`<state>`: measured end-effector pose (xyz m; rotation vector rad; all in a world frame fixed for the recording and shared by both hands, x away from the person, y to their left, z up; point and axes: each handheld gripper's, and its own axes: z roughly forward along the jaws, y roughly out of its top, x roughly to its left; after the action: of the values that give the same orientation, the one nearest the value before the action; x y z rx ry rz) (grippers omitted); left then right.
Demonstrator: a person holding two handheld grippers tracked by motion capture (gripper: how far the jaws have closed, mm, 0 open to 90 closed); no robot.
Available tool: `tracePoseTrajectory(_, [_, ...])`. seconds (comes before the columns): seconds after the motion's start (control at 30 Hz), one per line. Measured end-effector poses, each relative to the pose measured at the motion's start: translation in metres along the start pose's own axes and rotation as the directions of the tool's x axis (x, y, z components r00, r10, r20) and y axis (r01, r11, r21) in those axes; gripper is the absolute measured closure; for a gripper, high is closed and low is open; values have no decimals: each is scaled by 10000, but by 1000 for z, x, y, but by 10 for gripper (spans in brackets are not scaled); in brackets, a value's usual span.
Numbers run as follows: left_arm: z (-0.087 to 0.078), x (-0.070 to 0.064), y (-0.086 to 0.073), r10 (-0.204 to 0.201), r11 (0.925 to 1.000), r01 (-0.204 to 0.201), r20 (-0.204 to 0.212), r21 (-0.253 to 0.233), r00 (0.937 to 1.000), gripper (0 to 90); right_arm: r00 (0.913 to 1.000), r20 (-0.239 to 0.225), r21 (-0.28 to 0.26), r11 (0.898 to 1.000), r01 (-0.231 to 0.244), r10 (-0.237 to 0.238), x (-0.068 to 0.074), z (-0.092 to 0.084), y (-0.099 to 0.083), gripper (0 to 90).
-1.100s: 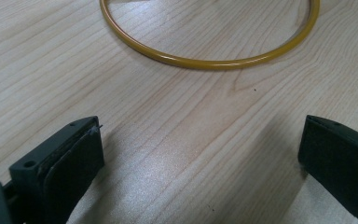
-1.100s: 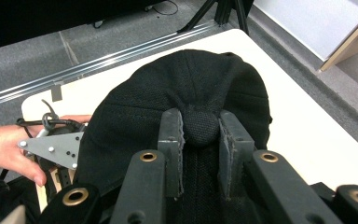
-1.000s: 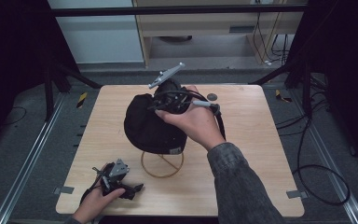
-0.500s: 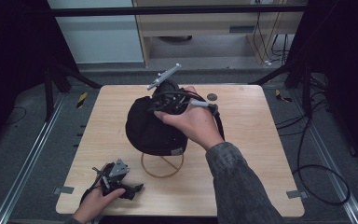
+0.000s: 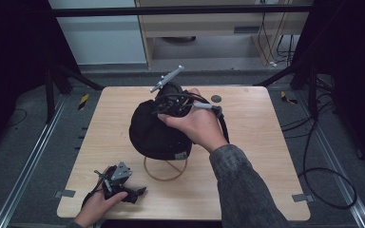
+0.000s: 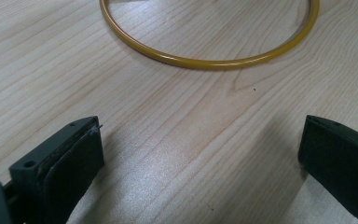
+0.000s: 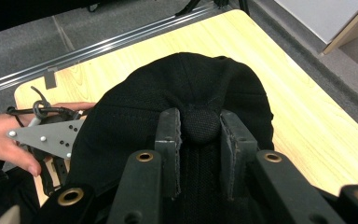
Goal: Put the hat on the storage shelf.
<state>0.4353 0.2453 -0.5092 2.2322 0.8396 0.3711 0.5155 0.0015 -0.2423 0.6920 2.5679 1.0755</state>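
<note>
A black cap [image 5: 154, 130] sits on a stand with a yellow ring base [image 5: 164, 179] in the middle of the wooden table [image 5: 261, 156]. My right gripper [image 5: 171, 100] is on the cap's crown. In the right gripper view its jaws [image 7: 200, 122] are shut on either side of the round top button [image 7: 200, 126] of the cap [image 7: 186, 84]. My left gripper [image 5: 140, 192] rests on the table at the front left. Its jaws are wide open [image 6: 200, 149] with bare wood between them, and the yellow ring [image 6: 205, 63] lies just ahead.
A small dark disc [image 5: 216, 99] lies on the table behind the cap. Metal rails [image 5: 28, 161] run along the floor on both sides, and cables [image 5: 323, 180] trail at the right. The left hand and its grey plate [image 7: 46, 135] sit beyond the cap.
</note>
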Motion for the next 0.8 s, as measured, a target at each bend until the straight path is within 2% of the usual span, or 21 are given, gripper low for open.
tracePoseTrajectory(0.8, [0, 0, 0, -2, 10000, 2, 1, 5, 10000, 0, 9998, -170, 31, 9999, -106, 106, 0, -4, -3, 643])
